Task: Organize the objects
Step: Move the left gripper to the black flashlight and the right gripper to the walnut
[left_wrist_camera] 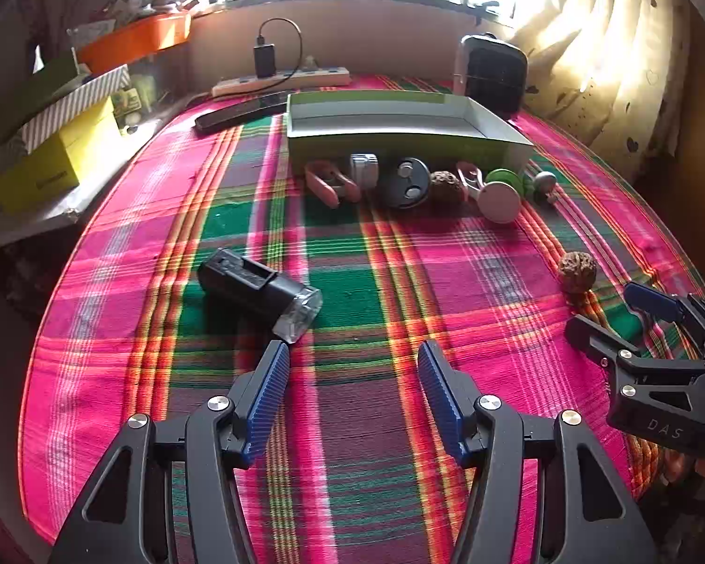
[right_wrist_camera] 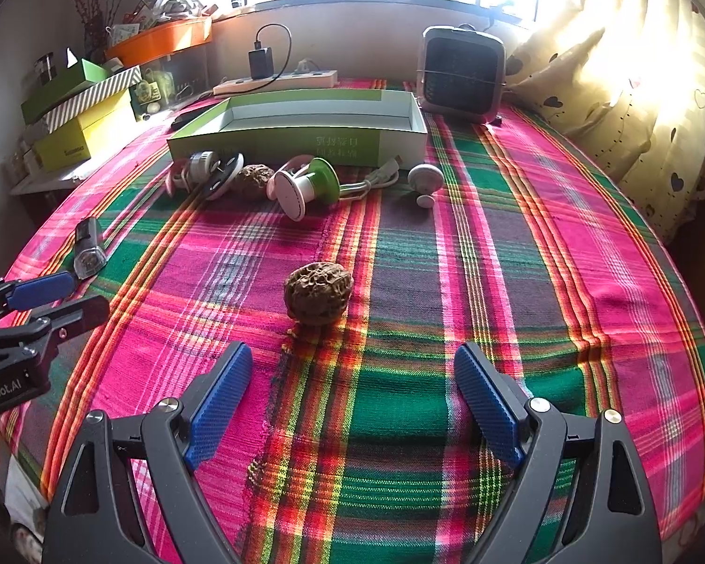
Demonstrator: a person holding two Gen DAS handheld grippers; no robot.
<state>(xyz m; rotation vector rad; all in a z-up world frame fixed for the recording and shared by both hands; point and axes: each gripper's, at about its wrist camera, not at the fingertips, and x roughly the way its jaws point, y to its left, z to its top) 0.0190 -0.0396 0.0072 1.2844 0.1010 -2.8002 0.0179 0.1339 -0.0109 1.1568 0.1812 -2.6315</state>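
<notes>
Both hand-held grippers hang wide and empty over the plaid cloth (right_wrist_camera: pixel 564 244): right hand-held gripper (right_wrist_camera: pixel 352 399) lined up w/ the walnut (right_wrist_camera: pixel 318 293) just ahead of its blue pads (right_wrist_camera: pixel 218 404), left hand-held gripper (left_wrist_camera: pixel 352 399) sitting near the black flashlight (left_wrist_camera: pixel 261 293), whose clear lens end lies just past the left pad tip. Walnut looks hard, light, deeply ridged, so prob. grippy but round enough to roll or squirt out if pinched off-centre; best taken across its widest middle, pads square to it. Flashlight is stiff plastic, likely a bit heavier, smooth barrel (could slip); I'd close on the black body mid-length, not the lens. Farther back, a row of small stuff lies just in front of the open green-and-white box (right_wrist_camera: pixel 301 134): pink clip (left_wrist_camera: pixel 329 183), small metal tin (left_wrist_camera: pixel 364 167), dark round disc (left_wrist_camera: pixel 404 183), a second walnut (left_wrist_camera: pixel 445 186), a green-and-white reel (right_wrist_camera: pixel 305 183) w/ white cable (right_wrist_camera: pixel 376 181) trailing off it, and a little white knob (right_wrist_camera: pixel 426 179). Box interior appears empty from here, so sorting seems barely begun, judging by what's on the cloth. Beyond the box: power strip (right_wrist_camera: pixel 277 82) w/ a black charger plugged in, a small grey heater (right_wrist_camera: pixel 463 75), stacked boxes (right_wrist_camera: pixel 87 117) at left, curtain (right_wrist_camera: pixel 634 84) at right. Whether the cloth covers a desk or a bed I can't tell.
</notes>
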